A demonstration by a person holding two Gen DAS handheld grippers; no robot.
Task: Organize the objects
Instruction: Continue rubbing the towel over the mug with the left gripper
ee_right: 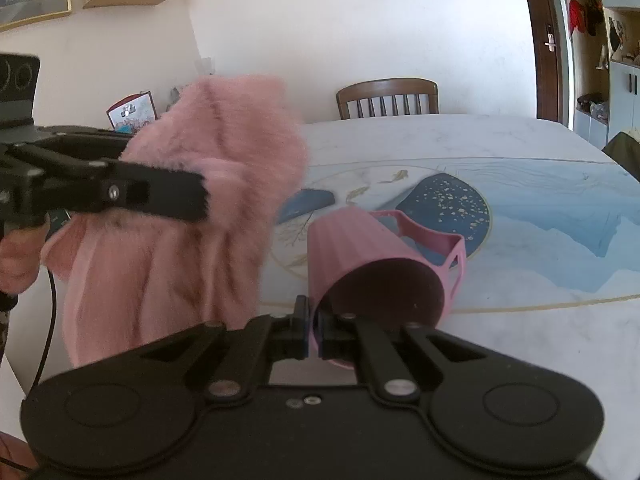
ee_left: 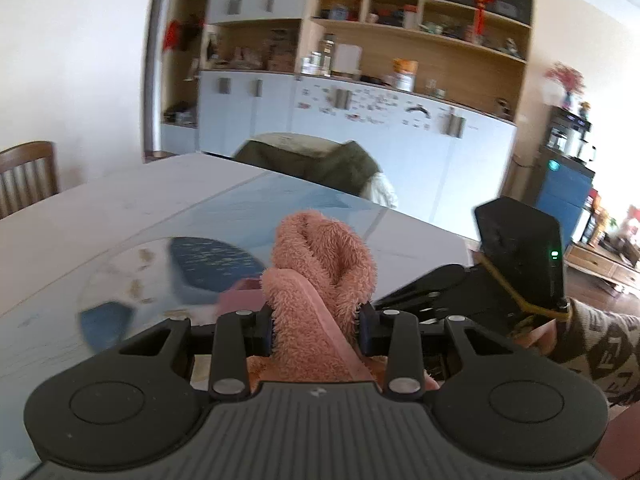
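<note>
A pink fluffy cloth (ee_left: 320,264) is bunched upright between the pads of my left gripper (ee_left: 316,328), which is shut on it. In the right wrist view the same cloth (ee_right: 208,160) hangs blurred at the left above the table, and one left finger (ee_right: 160,196) lies across it. A pink ribbed cup (ee_right: 360,248) is tipped with its dark mouth toward the camera. My right gripper (ee_right: 314,330) is shut on the cup's rim wall. A pink cut-out holder (ee_right: 440,240) lies behind the cup. The right gripper's housing (ee_left: 516,248) shows at the right in the left wrist view.
The white table (ee_right: 520,340) has a blue and gold picture on its top. A wooden chair (ee_right: 388,96) stands at the far side, and another chair (ee_left: 320,160) carries a dark green jacket. A wall of cabinets and shelves (ee_left: 360,120) lies beyond. A sleeved hand (ee_left: 592,340) holds the right gripper.
</note>
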